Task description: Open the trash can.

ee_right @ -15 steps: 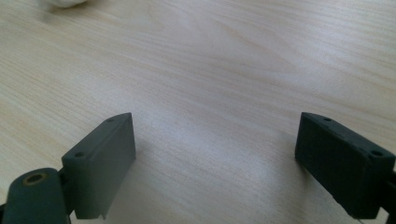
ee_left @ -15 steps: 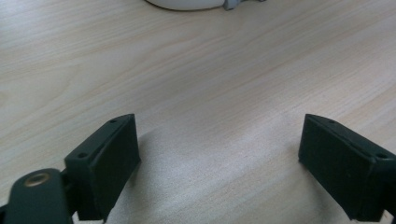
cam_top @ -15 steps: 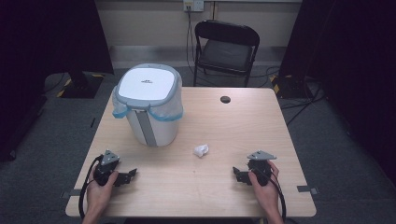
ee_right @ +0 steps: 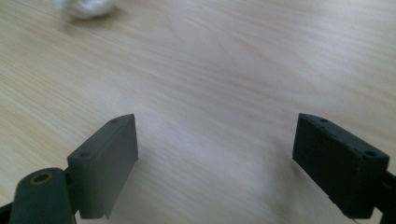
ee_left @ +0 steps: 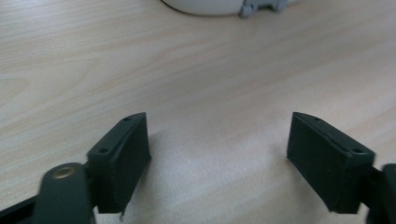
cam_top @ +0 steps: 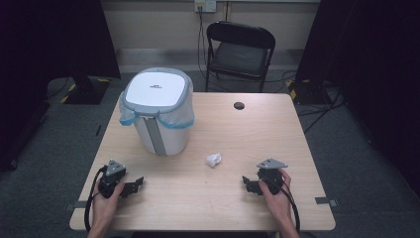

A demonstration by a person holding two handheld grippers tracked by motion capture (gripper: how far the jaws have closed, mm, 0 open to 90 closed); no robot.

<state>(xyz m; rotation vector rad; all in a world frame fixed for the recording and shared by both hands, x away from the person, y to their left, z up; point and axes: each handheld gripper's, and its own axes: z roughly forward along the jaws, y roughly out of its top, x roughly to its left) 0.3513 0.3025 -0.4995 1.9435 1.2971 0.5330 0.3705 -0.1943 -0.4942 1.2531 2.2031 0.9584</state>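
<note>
Table (cam_top: 257, 129): light wood, with a dark floor around it and a black chair (cam_top: 240, 49) behind.
Paper ball (cam_top: 213, 159): small, white, crumpled, lying in the middle between both grippers.
Bin (cam_top: 157, 111): white, lid down, blue bag at the rim.
Left gripper (cam_top: 134, 185): wide open, holding nothing.
Right gripper (cam_top: 247, 182): wide open, holding nothing.

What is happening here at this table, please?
A person sits at a wooden table with a gripper in each hand. The left gripper and the right gripper both rest near the front edge, jaws open and holding nothing. A crumpled white paper lies between them, closer to the right gripper. A white bin with a closed lid and a blue bag liner stands behind it.
</note>
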